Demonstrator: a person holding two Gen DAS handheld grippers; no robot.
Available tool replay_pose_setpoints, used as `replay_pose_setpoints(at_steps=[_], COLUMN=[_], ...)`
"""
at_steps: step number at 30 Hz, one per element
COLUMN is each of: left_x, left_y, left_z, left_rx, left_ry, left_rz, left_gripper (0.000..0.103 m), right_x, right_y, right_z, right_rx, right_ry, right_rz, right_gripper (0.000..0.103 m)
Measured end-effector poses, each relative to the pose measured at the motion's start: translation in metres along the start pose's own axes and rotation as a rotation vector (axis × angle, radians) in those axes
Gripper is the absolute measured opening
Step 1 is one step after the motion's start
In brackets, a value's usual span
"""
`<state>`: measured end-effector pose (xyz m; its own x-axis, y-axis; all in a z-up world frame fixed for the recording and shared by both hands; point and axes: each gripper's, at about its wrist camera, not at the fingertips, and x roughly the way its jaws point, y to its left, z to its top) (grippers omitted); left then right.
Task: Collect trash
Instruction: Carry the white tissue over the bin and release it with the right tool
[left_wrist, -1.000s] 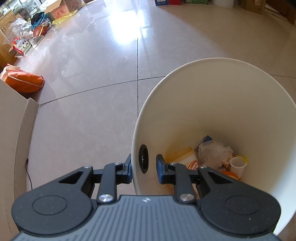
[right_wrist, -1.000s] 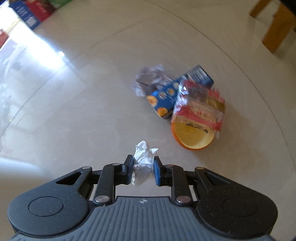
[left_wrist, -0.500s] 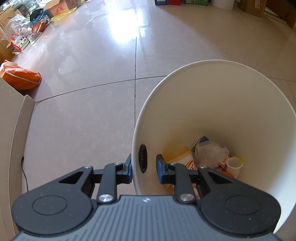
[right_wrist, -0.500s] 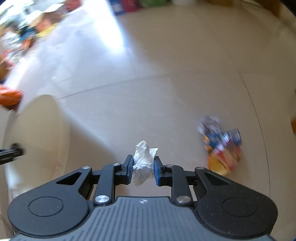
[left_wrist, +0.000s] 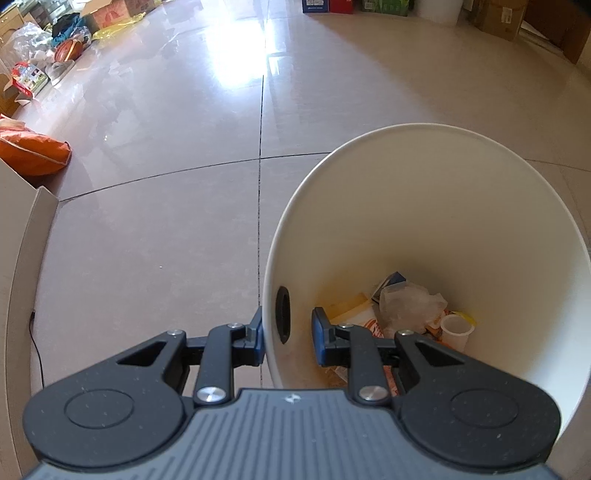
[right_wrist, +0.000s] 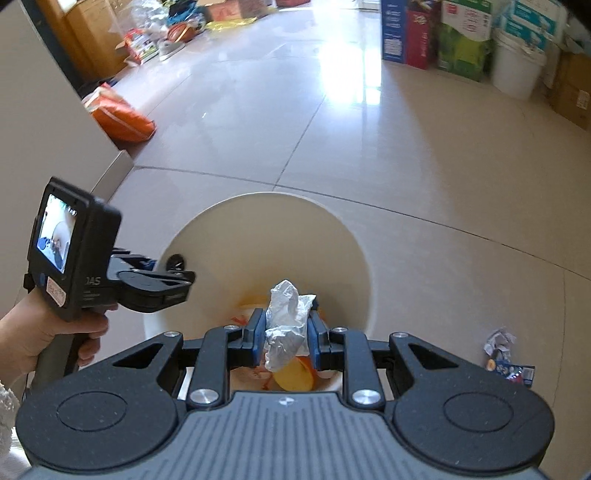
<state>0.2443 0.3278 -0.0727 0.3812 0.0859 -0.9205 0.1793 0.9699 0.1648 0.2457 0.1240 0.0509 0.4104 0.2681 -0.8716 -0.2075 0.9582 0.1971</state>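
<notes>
Only right view shows right tongs pinching crumpled wrapper, left tongs seemingly clamping bin wall.

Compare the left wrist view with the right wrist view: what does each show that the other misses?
Left wrist only: the left gripper clamped on the bin wall, and a white cup inside. Right wrist only: the right gripper shut on a crumpled tissue above the bin, a hand holding the other gripper, and leftover wrappers on the floor. Both: the white bin, the orange bag, the tiled floor.
</notes>
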Motion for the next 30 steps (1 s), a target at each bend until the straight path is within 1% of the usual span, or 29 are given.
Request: replay_pose_setpoints(at_steps=[4,6,7,8,12,13,19,24,26,30], left_x=[-0.001,-0.001,-0.001,-0.001,-0.001,-0.001,0.000,0.000,0.001,0.002], left_y=[0.001,0.002,0.003,0.003,0.006,0.006,0.007,0.005,0.003,0.003], left_z=[0.001,0.001,0.002,0.002,0.003,0.003,0.004,0.003,0.003,0.003], left_rx=[0.005,0.001,-0.002,-0.004,-0.005,-0.007,-0.014,-0.010,-0.008,-0.018], left_ry=[0.001,0.001,0.001,0.002,0.005,0.006,0.009,0.009,0.009,0.013], left_rz=[-0.009,-0.016,-0.019,-0.021,-0.023,-0.023,-0.023,-0.011,-0.005,-0.007], left_gripper=[0.022,0.022,0.022,0.022,0.022,0.022,0.022,0.022,0.022,0.022], right_x=[0.011,0.010,0.010,0.012,0.013,0.012,0.011,0.004,0.003,0.002], right_y=[0.011,0.018,0.019,0.018,0.023,0.022,0.015,-0.005,-0.015,-0.037], right_z=[0.003,0.004,0.003,0.003,0.001,0.001,-0.005,-0.016,-0.021,-0.033], right_rx=[-0.014,-0.016,-0.016,-0.019,-0.053,-0.052,-0.056,-0.027,-0.008,0.037], right_ry=[0.026,0.032,0.033,0.030,0.019,0.017,-0.013,-0.053,-0.067,-0.082], right_rz=[-0.003,0.004,0.004,-0.003,-0.028,-0.029,-0.041,-0.046,-0.050,-0.049], right_gripper=[0.030,0.040,0.051,0.059,0.063,0.065,0.070,0.076,0.081,0.081])
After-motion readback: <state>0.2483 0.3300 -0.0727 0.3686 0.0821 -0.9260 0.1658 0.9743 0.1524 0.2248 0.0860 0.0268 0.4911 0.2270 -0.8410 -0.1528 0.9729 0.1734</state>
